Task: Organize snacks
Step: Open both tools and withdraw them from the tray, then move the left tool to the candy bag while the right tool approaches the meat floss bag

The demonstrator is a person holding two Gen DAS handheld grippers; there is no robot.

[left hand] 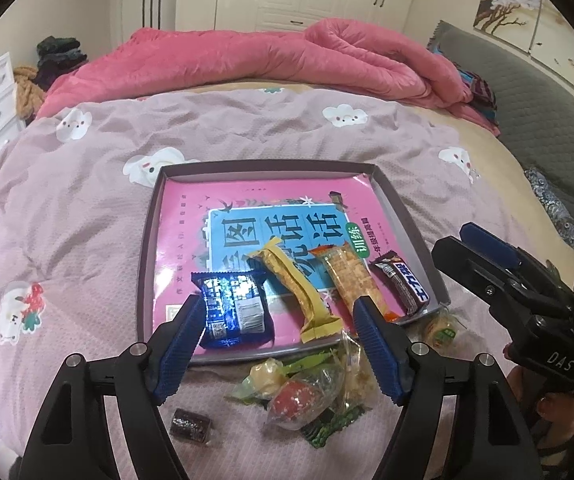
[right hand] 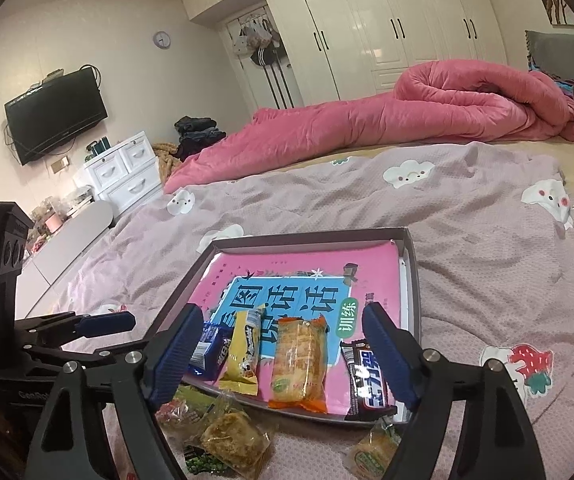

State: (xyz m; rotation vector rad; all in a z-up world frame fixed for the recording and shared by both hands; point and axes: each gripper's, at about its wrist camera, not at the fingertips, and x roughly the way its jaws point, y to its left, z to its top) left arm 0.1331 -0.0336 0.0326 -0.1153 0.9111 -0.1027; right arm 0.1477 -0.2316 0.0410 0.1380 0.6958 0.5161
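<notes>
Four snacks [left hand: 307, 284] in tray [left hand: 145, 264]; loose pile [left hand: 307, 392] beside.

The lilac printed cotton bedspread [left hand: 87, 200] looks matt and finely waffled. At its near edge, a shallow grey cardboard tray [left hand: 401, 210] holds a glossy pink paper book cover [left hand: 191, 208]. The shiny blue foil snack packet [left hand: 233, 306] glints; the crinkled clear plastic wrappers [left hand: 307, 396] gleam.
</notes>
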